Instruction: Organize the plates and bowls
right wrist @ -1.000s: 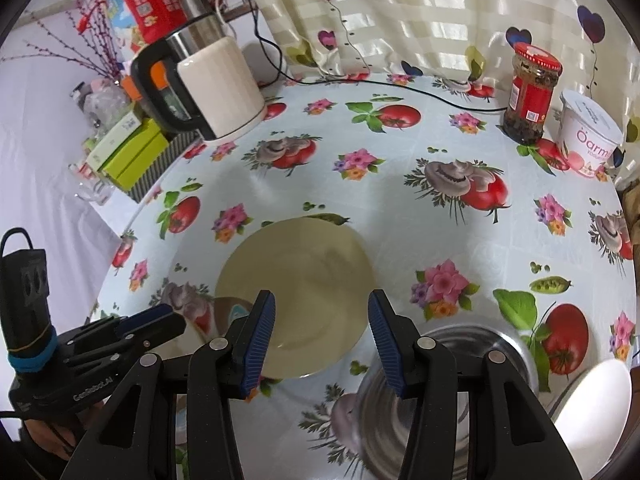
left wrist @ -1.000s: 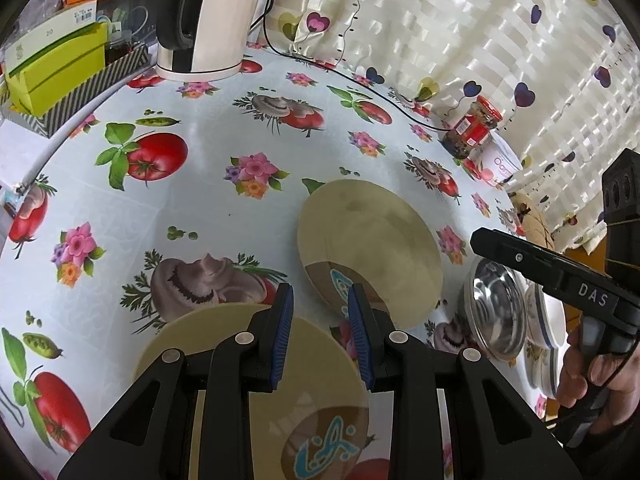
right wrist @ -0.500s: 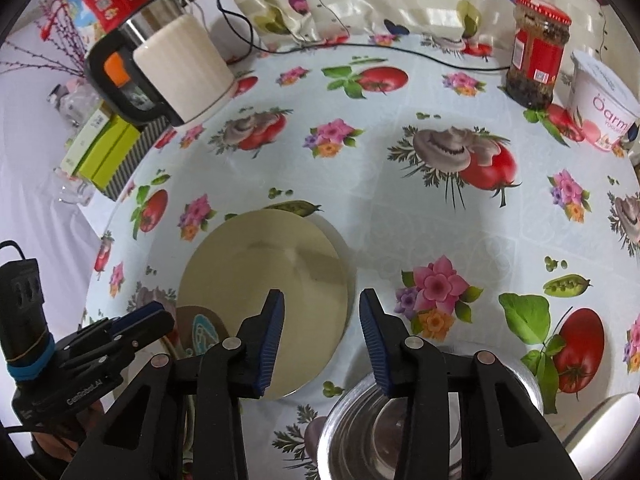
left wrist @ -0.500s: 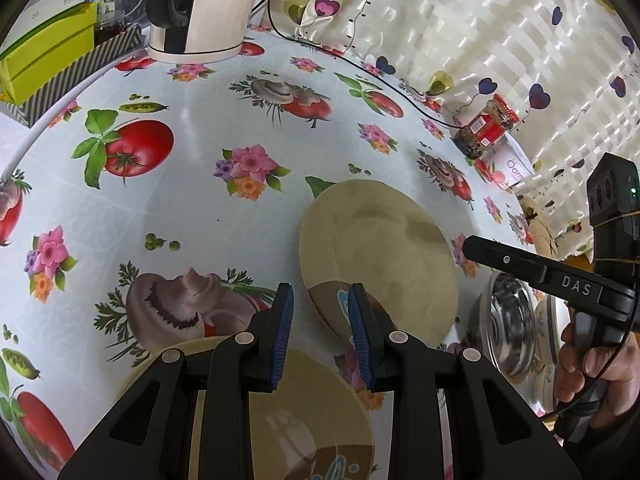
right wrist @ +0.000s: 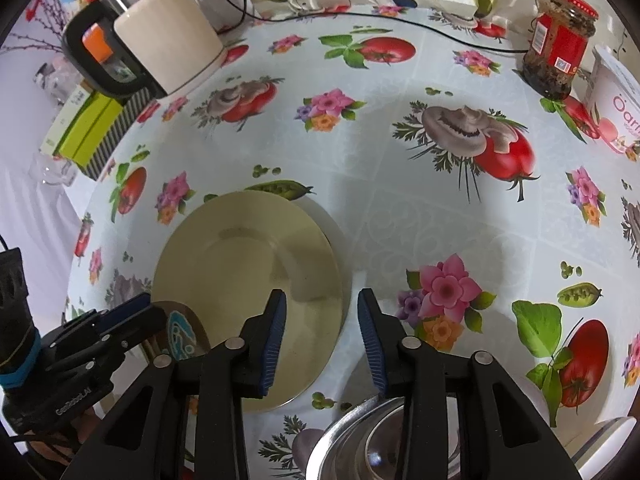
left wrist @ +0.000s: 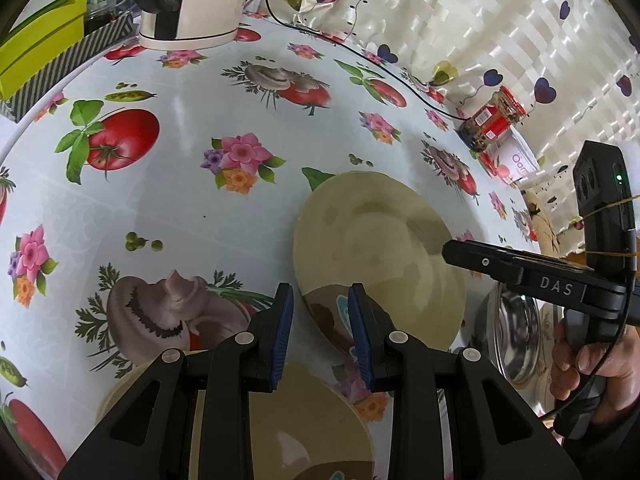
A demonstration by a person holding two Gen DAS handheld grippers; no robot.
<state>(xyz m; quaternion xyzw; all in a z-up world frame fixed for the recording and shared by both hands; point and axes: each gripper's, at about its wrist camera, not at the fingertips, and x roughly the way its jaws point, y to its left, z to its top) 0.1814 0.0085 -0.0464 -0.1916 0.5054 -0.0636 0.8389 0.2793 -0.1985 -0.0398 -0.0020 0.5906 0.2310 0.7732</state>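
While both grippers hang over the table, nothing sits between either pair of fingers.

Table: a cloth [right wrist: 400, 208] printed with tomatoes, mushrooms, flowers and pea pods covers it; the near edge lies below both cameras.

Middle plate: a beige plate [left wrist: 380, 248] lies flat in the middle of the table toward the near edge; in the right wrist view [right wrist: 248, 280] it is left of centre, its rim toward the near edge partly covered by the gripper.

Second plate: another beige plate [left wrist: 304, 412] lies at the near edge under the left gripper, close beside the middle one; whether their rims touch cannot be told.

Steel bowl: a shiny metal bowl [right wrist: 368, 440] sits at the near edge, just right of the middle plate; in the left wrist view [left wrist: 516, 340] it shows behind the right gripper.

White dishes: a white rim [right wrist: 608, 436] shows at the near right corner, past the bowl.

Left gripper: [left wrist: 320, 332] jaws apart, holding nothing, above the gap between the two plates.

Right gripper: [right wrist: 322, 336] jaws apart and empty, above the right rim of the middle plate; a hand [left wrist: 592, 364] grips its handle.

Far edge: a cream kettle [right wrist: 160, 36] at the far left, with green boxes [right wrist: 84, 128] beside it; a red-lidded jar [right wrist: 560, 40] and a white tub [right wrist: 616, 108] at the far right; a black cord [right wrist: 400, 24] along the curtain [left wrist: 480, 20].
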